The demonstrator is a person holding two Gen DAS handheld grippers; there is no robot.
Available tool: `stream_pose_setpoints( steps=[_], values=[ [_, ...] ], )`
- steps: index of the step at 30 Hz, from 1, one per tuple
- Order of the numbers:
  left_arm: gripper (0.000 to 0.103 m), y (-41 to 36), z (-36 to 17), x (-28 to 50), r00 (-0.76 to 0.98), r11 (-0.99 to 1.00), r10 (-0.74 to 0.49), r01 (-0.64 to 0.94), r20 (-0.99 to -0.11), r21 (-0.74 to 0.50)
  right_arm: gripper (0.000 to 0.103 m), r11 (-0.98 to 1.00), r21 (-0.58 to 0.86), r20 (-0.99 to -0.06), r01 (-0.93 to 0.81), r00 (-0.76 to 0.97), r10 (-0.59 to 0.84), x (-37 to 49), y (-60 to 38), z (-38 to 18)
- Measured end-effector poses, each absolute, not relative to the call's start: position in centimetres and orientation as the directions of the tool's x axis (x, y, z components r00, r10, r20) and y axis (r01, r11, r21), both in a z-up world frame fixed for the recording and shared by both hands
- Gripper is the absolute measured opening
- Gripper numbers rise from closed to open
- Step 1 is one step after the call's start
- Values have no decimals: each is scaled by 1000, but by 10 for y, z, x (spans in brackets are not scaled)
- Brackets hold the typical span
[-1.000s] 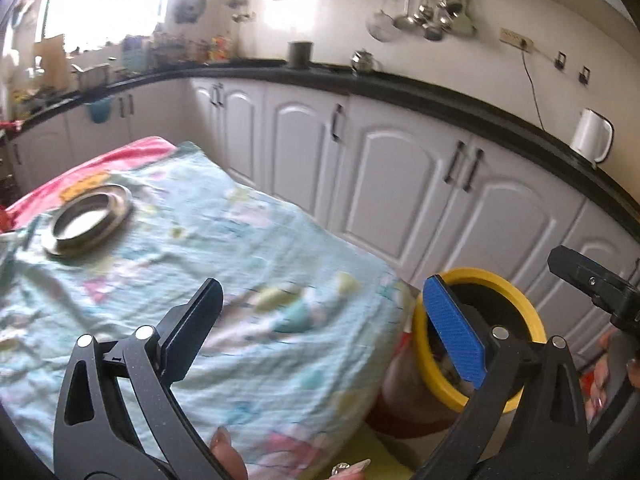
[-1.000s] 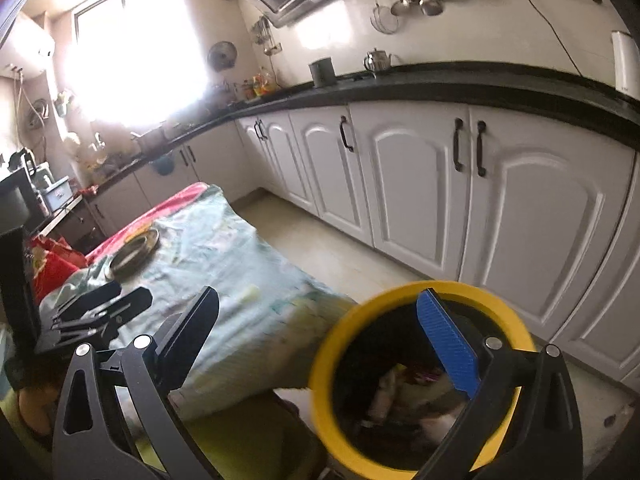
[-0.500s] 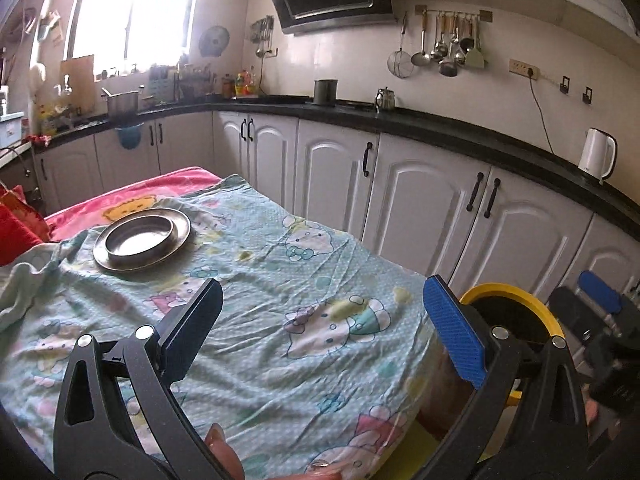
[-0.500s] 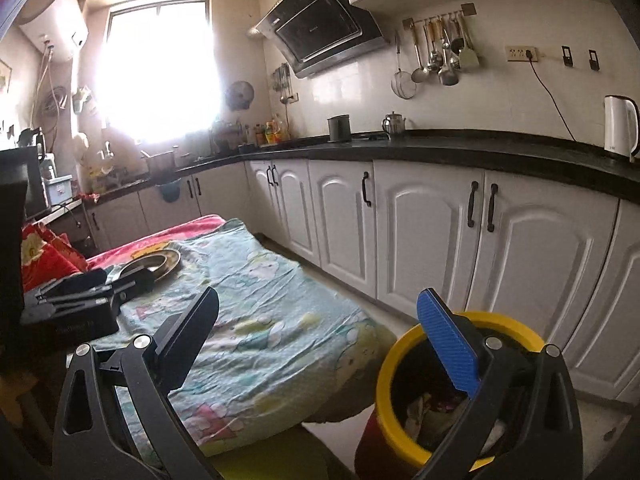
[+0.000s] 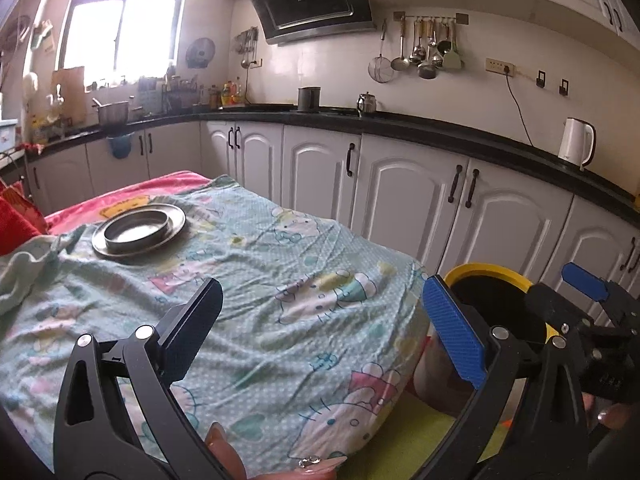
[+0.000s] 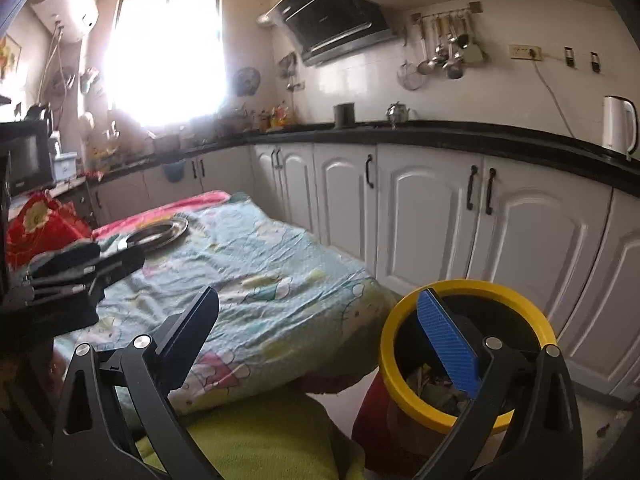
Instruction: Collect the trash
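While both grippers are held above the near edge of a table covered with a light blue cartoon-print cloth (image 5: 280,280), their fingers are spread wide and grip nothing. The left gripper (image 5: 320,332) is over the cloth, and the right gripper (image 6: 316,332) is held more to the right, with its blue finger pad in front of the round yellow-rimmed trash bin (image 6: 468,292). This bin stands on the floor just beside the right corner of the table. Inside it lies some crumpled trash (image 6: 432,388), probably paper and wrappers, but it is too dark to tell. A round shallow metal plate (image 5: 138,230) rests on the far left part of the cloth. Behind, white cabinets carry a black counter (image 5: 460,136) with a white electric kettle (image 5: 576,142) on its right part.
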State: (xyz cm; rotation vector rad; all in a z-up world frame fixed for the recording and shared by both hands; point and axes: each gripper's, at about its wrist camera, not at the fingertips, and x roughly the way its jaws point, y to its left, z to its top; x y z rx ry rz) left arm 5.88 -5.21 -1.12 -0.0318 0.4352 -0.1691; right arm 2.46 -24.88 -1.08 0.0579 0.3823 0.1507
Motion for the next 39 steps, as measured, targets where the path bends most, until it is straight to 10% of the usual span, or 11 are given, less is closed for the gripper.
stream_pose_setpoints(
  steps=[39],
  values=[
    [92, -51, -14, 58, 893, 986, -169, 149, -416, -80, 97, 987, 90, -385, -132, 909, 157, 28, -247, -10]
  ],
)
